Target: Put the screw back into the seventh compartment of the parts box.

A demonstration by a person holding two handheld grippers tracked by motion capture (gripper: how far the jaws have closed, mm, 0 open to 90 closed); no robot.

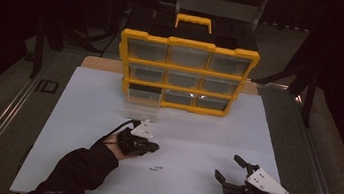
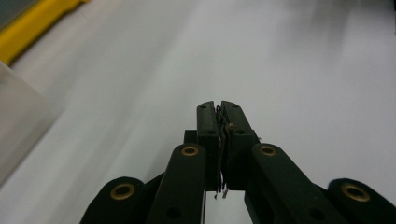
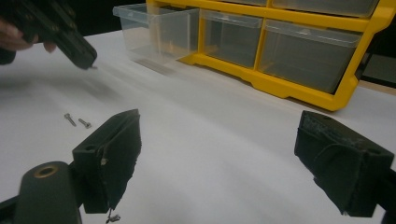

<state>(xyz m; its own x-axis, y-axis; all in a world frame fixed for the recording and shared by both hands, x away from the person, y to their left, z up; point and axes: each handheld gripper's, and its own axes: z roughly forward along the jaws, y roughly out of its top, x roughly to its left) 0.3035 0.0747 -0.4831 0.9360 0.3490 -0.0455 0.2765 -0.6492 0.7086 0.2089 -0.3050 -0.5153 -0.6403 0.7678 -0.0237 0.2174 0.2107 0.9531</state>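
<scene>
L gripper [image 1: 153, 147] clamped shut, tiny screw [image 2: 230, 125] pinched at its tips, w/ two screws [image 1: 155, 168] on table just below-right.

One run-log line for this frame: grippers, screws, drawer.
left gripper: shut, above table | right gripper: open, empty | screws: two on table | drawer: pulled out of yellow organizer

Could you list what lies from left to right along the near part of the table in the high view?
Left gripper → two small screws → right gripper.
</scene>
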